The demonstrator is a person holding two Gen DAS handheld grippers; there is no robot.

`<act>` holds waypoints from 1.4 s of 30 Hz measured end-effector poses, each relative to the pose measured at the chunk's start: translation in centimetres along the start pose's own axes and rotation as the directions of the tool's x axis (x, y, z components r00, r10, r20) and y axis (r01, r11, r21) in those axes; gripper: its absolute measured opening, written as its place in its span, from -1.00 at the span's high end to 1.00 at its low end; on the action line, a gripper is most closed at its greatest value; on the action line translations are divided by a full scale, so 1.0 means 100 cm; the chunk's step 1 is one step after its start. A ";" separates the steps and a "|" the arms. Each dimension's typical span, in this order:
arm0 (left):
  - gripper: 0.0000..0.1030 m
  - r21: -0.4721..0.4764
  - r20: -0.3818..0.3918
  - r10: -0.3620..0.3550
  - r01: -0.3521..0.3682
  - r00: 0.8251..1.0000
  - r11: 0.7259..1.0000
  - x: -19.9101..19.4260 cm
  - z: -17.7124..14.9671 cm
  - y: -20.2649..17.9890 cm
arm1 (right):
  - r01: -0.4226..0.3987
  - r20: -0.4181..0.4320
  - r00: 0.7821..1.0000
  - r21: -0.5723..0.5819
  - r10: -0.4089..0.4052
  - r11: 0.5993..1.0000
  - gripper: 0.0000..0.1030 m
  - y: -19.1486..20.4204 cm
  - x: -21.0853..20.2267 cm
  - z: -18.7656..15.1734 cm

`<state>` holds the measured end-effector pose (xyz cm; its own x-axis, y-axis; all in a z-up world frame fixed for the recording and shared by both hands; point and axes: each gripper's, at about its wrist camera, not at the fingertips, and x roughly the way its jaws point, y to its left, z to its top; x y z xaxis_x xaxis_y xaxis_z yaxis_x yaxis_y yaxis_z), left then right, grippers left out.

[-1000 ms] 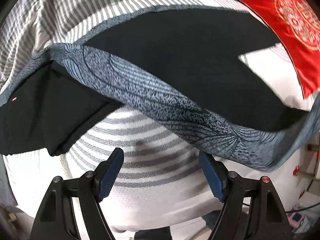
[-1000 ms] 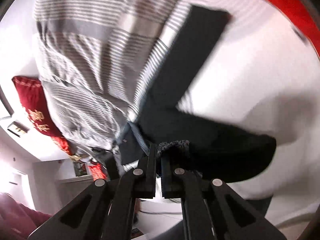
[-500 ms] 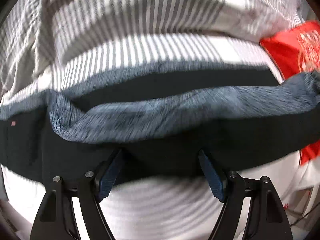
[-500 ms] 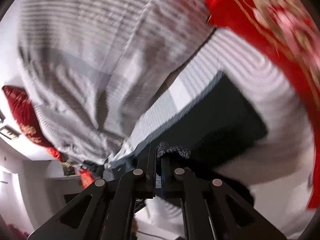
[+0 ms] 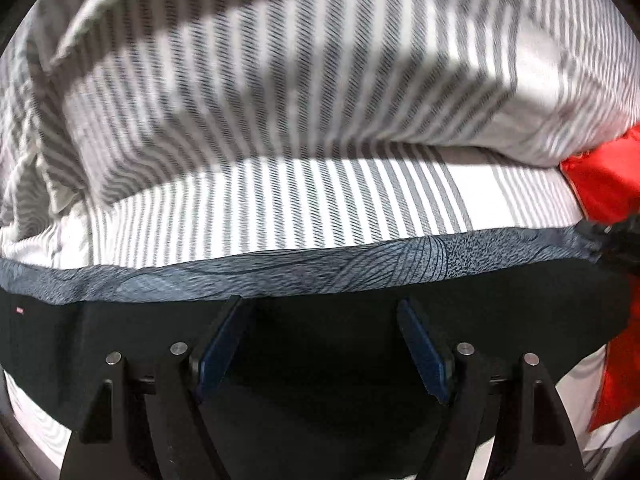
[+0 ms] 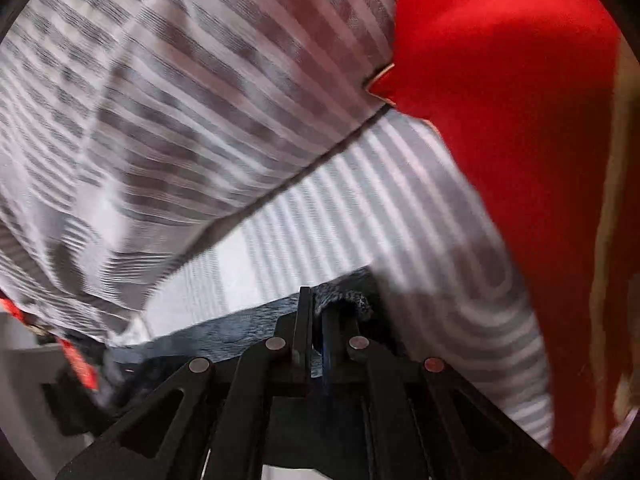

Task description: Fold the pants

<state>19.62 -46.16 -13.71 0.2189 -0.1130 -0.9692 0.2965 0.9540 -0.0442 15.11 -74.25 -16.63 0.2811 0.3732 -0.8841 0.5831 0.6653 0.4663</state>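
Pants: the pants (image 5: 320, 344), black with a grey-blue patterned band (image 5: 360, 268) along their far edge, lay stretched across the striped sheet (image 5: 320, 196), filling the lower part of the left view from side to side.
Left claw: the left claw (image 5: 320, 340) stood wide open, its blue pads (image 5: 216, 352) well apart, over the black cloth and just short of the band; it held nothing.
Right claw: the right claw (image 6: 314, 312) was closed tight on a bunched bit of the band (image 6: 340, 298), which puffed out above the fingertips.
Right claw seen from the left: at the right edge of the left view, a dark shape (image 5: 616, 240) sat where the band ended; too dim to make out more.
Band, right view: from the grip, the band ran off to the left along the sheet (image 6: 400, 208), blurred.
Label: a small red-and-white tag (image 5: 18, 310) showed on the black cloth at the far left.
Quilt: a rumpled striped quilt (image 5: 280, 60) was heaped beyond the pants, its edge overhanging the sheet.
Cushion: a red cushion (image 6: 500, 80) lay to the right, beside the quilt (image 6: 180, 100) and near the pants' end; in the left view it (image 5: 604, 188) touched the right edge of the pants.
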 end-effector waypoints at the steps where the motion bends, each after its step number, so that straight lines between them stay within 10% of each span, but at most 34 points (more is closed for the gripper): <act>1: -0.52 -0.003 -0.001 0.007 -0.007 1.000 1.000 -0.004 -0.001 0.005 | 0.007 -0.010 1.000 0.008 -0.006 1.000 0.91 -0.001 0.000 0.001; 3: -0.52 -0.005 -0.005 0.029 -0.029 1.000 1.000 -0.013 -0.005 0.016 | 0.048 -0.004 0.999 0.005 -0.048 0.999 0.64 0.001 -0.007 0.000; 6: -0.52 -0.007 -0.020 0.064 -0.064 0.998 0.998 -0.019 -0.015 0.033 | 0.130 0.083 0.988 -0.021 -0.128 0.991 -0.44 0.007 -0.037 -0.008; 14: -0.52 0.007 -0.051 0.084 -0.083 0.995 0.997 -0.001 -0.019 0.026 | 0.025 0.109 0.994 -0.143 -0.009 0.989 -0.04 0.036 -0.057 -0.045; 20: -0.52 0.118 -0.098 0.065 -0.054 0.993 0.992 0.024 -0.026 -0.020 | 0.211 -0.005 0.976 -0.194 -0.216 0.958 0.30 0.008 0.006 -0.067; 27: -0.52 0.164 -0.096 0.061 -0.045 0.993 0.985 0.015 -0.051 -0.020 | 0.178 0.011 0.983 -0.236 -0.181 0.955 0.55 -0.014 -0.014 -0.095; 33: -0.52 0.039 -0.018 0.122 -0.121 0.992 0.992 -0.011 -0.045 0.026 | 0.220 0.029 0.975 -0.279 -0.221 0.935 -0.25 0.016 -0.015 -0.107; 42: -0.73 -0.015 -0.076 0.148 -0.149 0.986 0.989 0.011 -0.075 0.076 | 0.303 0.081 0.952 -0.403 -0.296 0.864 -0.63 0.028 0.013 -0.127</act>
<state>15.15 -36.99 -16.89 0.1887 0.0508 -0.9807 0.2466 0.9642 0.0974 7.42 -63.71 -16.14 0.1567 0.1060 -0.9819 0.2818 0.9481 0.1474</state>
